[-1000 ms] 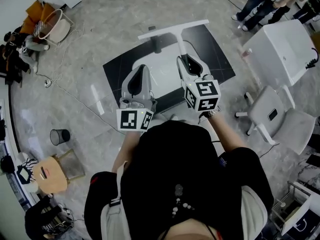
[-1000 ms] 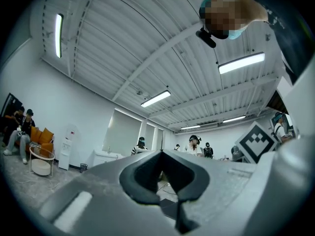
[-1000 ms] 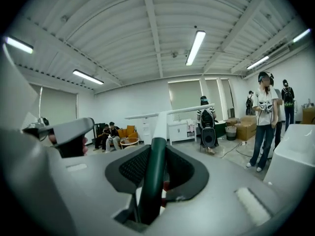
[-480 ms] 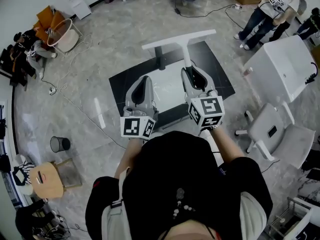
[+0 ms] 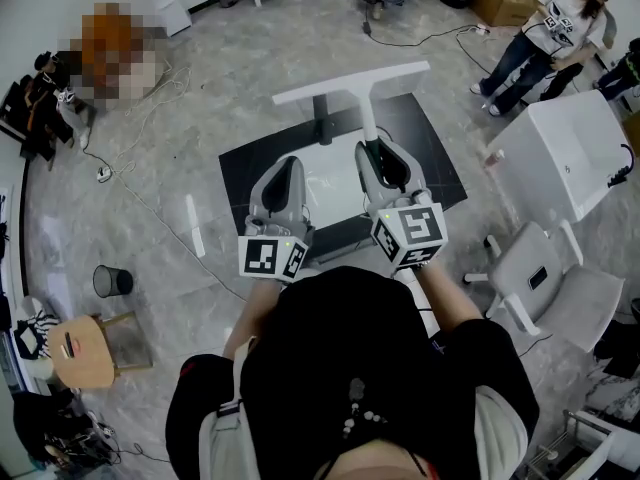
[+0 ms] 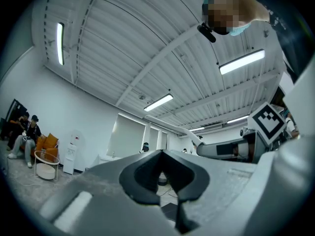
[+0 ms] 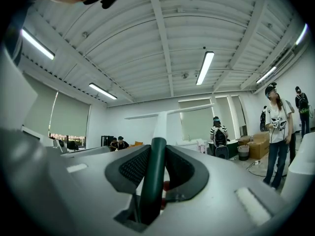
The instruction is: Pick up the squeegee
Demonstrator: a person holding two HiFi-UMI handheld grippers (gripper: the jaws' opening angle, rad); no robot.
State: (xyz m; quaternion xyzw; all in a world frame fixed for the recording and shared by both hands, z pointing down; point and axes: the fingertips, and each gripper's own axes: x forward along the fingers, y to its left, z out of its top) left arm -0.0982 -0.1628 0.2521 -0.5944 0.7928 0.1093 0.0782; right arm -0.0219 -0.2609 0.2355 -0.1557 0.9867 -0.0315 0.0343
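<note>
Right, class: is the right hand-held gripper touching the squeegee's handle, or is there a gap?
Touching. The right gripper view shows the right hand-held gripper with both pads pressed against the dark green handle of the squeegee, no gap.

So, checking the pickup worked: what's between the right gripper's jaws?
The squeegee: its dark green handle stands between the jaws of the right gripper, clamped from both sides. The right gripper view shows this.
</note>
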